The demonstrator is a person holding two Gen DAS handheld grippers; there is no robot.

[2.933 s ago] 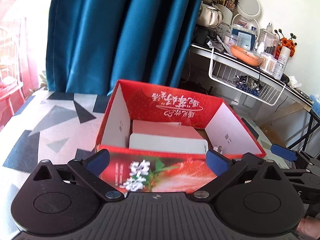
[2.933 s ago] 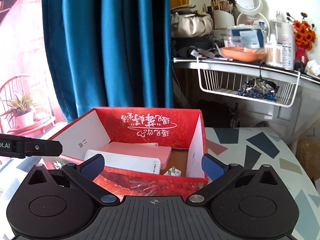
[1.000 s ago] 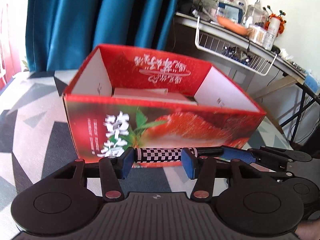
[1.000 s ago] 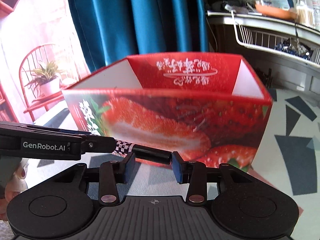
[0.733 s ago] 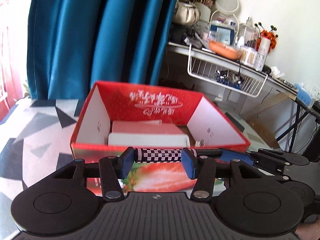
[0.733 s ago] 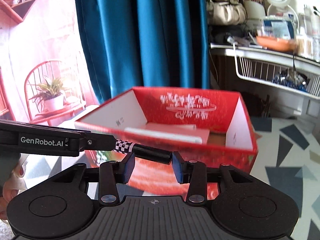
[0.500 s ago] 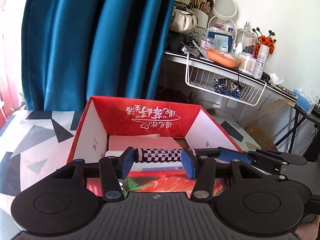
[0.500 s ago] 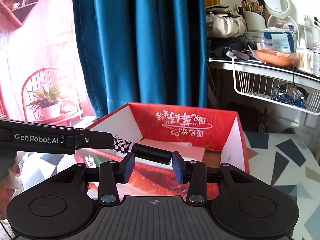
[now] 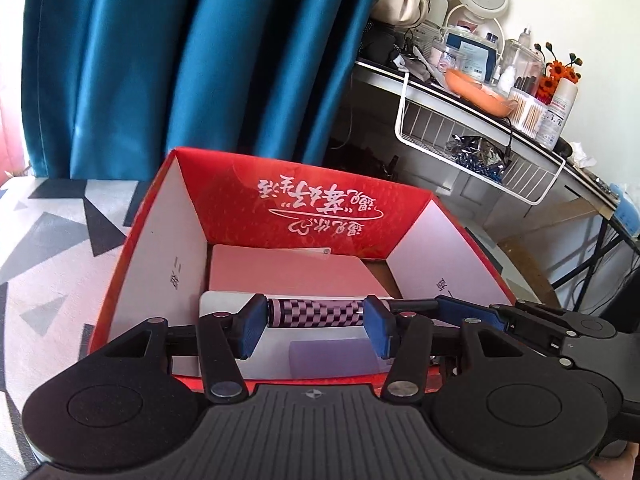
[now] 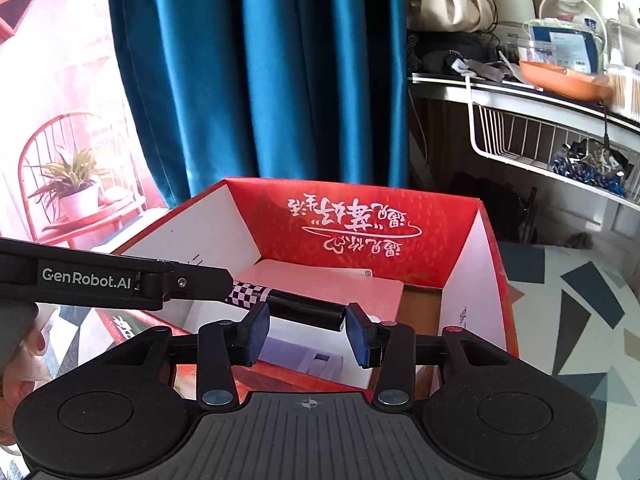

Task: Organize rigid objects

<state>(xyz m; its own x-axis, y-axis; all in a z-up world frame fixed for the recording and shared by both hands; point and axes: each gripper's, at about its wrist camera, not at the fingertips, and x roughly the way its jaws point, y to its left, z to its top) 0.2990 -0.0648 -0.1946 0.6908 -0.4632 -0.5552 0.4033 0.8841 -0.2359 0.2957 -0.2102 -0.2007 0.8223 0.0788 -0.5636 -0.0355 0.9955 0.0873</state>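
Teal curtain (image 9: pixel 168 60) and a patterned table (image 9: pixel 48 248) frame the scene. Hanging over the red box (image 9: pixel 304 204), above the white slabs inside, is the checkered tube (image 9: pixel 316 313), clamped end-to-end by both grippers. Left gripper (image 9: pixel 316 330) pinches the checkered half, right gripper (image 10: pixel 306 330) the black half; both reach level and forward. Uneven release could tip it onto the rim.

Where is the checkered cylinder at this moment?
The checkered cylinder is gripped endwise by the left gripper and the right gripper, above the near part of the open red box.
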